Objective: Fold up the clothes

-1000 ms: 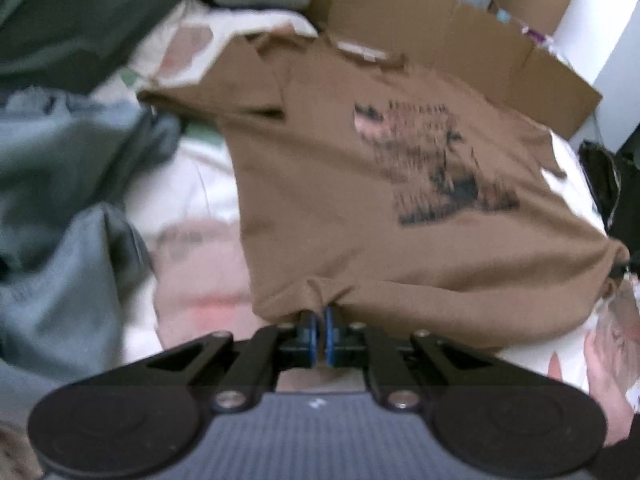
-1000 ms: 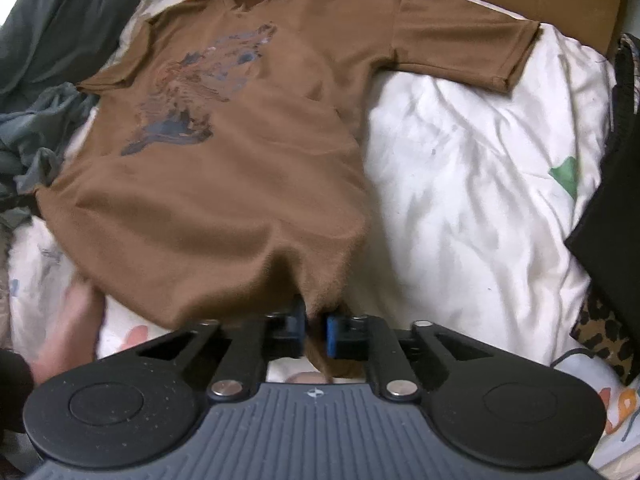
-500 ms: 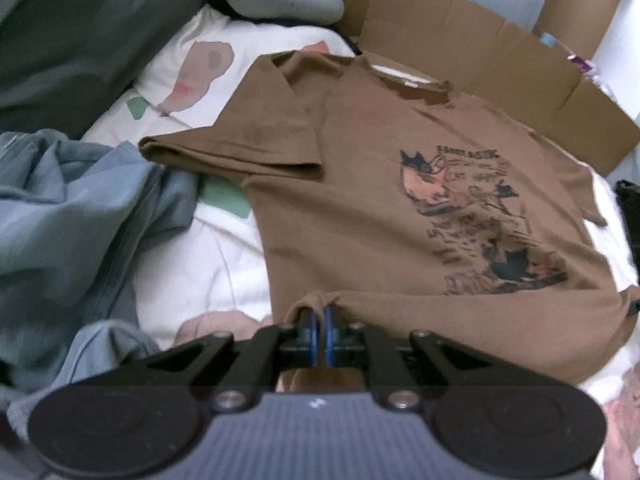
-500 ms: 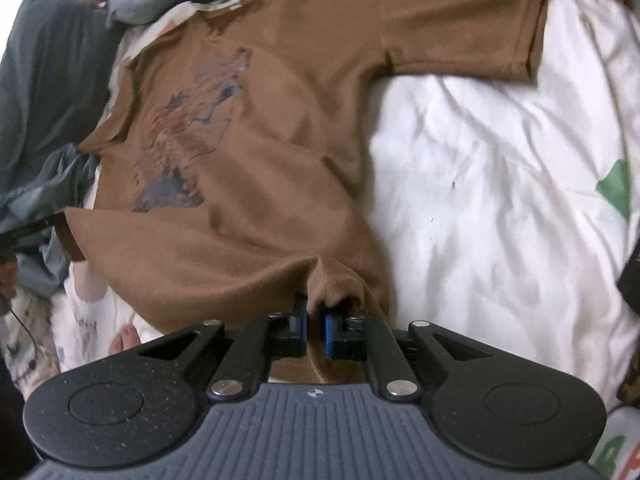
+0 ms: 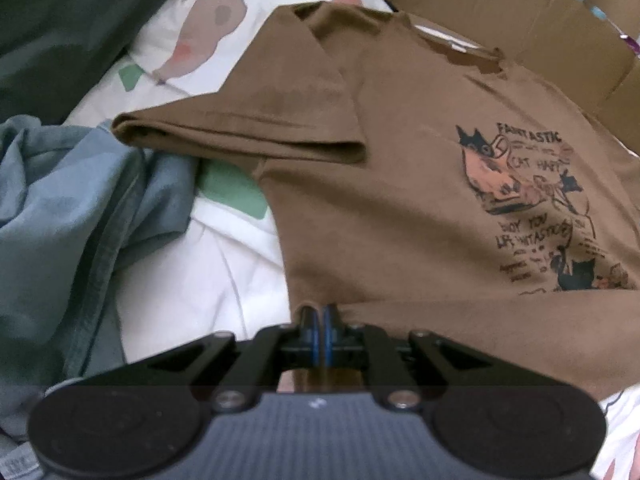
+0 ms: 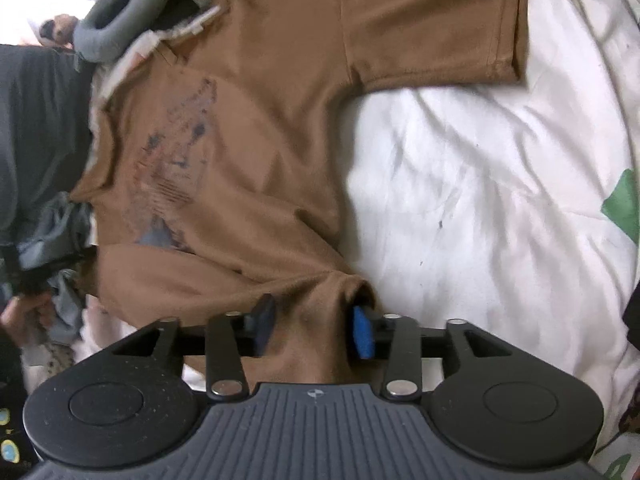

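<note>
While the brown T-shirt (image 5: 420,200) is lying print-up and spread across the white bedsheet (image 6: 480,180), its bottom hem is being handled at both corners. The right gripper (image 6: 314,330) is opening: half a second ago its blue pads were pinched on the hem corner, and now they are standing apart with that corner of cloth sitting slack between them, touched by neither pad as far as can be seen. The left gripper (image 5: 319,330) is remaining clamped together on the opposite hem corner. Over the last second the shirt has been drawn out flatter, and the printed graphic is now reading clearly (it was blurred a second ago). Judgement: the spreading step is finishing on the right side, and the garment is lying ready for a first fold.

Both sleeves are lying outward and flat. The right sleeve (image 6: 432,28) is resting on bare sheet, with plenty of open room beyond the shirt's right edge. The left side is tighter: a grey-blue garment (image 5: 80,220) is heaped just beside the left sleeve (image 5: 248,120), and a dark green cloth (image 5: 48,32) is lying further out. A cardboard wall (image 5: 520,12) is running along behind the collar, limiting room at the far end.
</note>
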`<state>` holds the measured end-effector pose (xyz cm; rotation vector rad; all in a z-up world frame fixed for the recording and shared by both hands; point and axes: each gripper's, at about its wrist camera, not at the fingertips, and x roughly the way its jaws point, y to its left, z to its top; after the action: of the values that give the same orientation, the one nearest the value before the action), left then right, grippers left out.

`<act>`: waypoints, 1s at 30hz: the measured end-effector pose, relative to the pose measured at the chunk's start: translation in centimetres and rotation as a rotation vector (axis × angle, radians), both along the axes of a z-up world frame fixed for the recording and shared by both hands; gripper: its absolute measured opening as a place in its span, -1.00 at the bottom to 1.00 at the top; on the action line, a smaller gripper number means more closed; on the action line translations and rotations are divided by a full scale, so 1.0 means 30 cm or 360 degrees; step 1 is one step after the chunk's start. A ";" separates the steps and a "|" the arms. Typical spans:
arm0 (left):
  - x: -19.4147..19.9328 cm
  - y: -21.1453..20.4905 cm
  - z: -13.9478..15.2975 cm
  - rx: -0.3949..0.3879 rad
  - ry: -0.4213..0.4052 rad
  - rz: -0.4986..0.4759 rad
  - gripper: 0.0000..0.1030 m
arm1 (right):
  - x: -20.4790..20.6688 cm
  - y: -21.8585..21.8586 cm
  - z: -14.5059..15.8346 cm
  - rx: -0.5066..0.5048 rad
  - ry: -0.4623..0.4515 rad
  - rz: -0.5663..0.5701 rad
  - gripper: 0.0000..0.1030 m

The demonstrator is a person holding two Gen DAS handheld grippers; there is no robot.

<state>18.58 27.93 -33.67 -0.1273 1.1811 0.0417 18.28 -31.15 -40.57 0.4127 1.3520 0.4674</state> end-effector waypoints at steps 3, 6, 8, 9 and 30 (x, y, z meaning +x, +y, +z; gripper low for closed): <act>-0.010 0.010 0.031 -0.0056 0.0004 0.0018 -0.79 | -0.027 -0.044 0.033 -0.0009 -0.0024 -0.0034 0.10; -0.039 0.023 0.075 -0.0068 -0.0026 0.0013 -0.52 | -0.066 -0.083 0.046 -0.0018 -0.0034 -0.0059 0.12; -0.063 0.031 0.099 -0.0071 -0.0035 0.0005 -0.46 | -0.096 -0.107 0.050 -0.0021 -0.0035 -0.0071 0.12; -0.077 0.036 0.108 -0.0068 -0.0035 0.0004 -0.46 | -0.115 -0.113 0.050 -0.0028 -0.0036 -0.0068 0.12; -0.268 0.039 0.102 0.0008 0.0045 0.0189 -0.13 | -0.357 -0.087 0.020 -0.0059 -0.0376 -0.0031 0.03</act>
<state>10.54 29.11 -30.62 -0.1929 1.2007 0.1511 7.57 -33.75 -39.97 0.3287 1.1258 0.4591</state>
